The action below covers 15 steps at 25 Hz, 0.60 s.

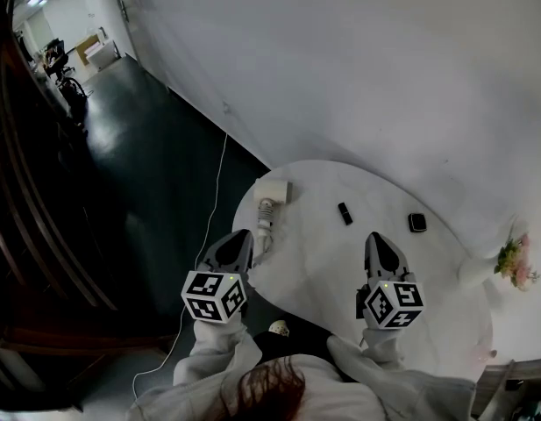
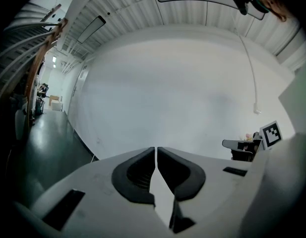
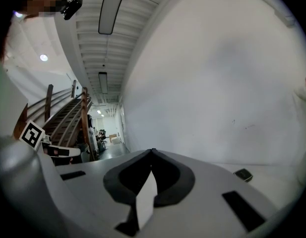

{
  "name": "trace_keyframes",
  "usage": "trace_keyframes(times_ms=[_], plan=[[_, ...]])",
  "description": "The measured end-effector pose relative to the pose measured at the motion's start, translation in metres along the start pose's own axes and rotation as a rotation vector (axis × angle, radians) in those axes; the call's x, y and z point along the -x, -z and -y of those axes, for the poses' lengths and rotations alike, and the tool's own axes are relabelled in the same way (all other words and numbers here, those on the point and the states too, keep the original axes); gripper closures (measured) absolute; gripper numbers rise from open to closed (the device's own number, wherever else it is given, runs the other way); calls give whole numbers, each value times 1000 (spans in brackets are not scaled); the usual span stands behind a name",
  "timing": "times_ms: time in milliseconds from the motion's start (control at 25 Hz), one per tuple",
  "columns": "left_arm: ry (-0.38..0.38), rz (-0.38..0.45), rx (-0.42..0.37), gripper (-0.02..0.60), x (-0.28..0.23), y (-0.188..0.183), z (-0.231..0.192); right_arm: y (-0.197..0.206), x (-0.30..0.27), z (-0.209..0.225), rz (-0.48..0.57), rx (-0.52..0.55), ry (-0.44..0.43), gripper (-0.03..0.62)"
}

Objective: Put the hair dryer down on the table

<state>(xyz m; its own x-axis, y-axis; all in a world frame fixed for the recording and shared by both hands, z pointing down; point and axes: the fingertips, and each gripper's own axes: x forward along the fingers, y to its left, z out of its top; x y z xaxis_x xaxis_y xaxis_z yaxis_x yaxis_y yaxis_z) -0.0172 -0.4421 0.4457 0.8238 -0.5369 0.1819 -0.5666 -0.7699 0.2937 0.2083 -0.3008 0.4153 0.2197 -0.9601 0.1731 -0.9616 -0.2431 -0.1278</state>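
Observation:
In the head view, the white hair dryer point(image 1: 272, 196) lies near the left rim of the round white table point(image 1: 331, 270). Its cord point(image 1: 216, 191) trails off the edge to the dark floor. My left gripper point(image 1: 244, 234) hovers at the table's left edge, just short of the dryer, with its jaws shut and nothing between them. My right gripper point(image 1: 376, 238) hangs over the middle of the table, also shut and empty. In the left gripper view the left gripper point(image 2: 155, 149) shows its pads pressed together. The right gripper view shows the same of the right gripper point(image 3: 152, 151). Neither gripper view shows the dryer.
Two small black objects point(image 1: 345, 213) point(image 1: 417, 222) lie on the far part of the table. One of them point(image 3: 243, 174) also shows in the right gripper view. A white vase with pink flowers point(image 1: 514, 261) stands at the right rim. A white wall rises behind, and a dark floor and stair rail lie to the left.

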Motion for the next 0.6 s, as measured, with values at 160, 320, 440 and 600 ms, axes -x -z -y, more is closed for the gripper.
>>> trace_keyframes(times_ms=[160,320,440,600], plan=[[10,3,4,554,1,1,2,1,1,-2,0,-1,-4,546],[19,16,-22,554,0,-2,6,-1,2,-6,5,7,-5,545],[35,58,-70,554,0,-10,13,-6,1,-14,25,37,-21,545],[62,110,-113,554,0,-23,23,-17,0,-25,58,76,-42,545]])
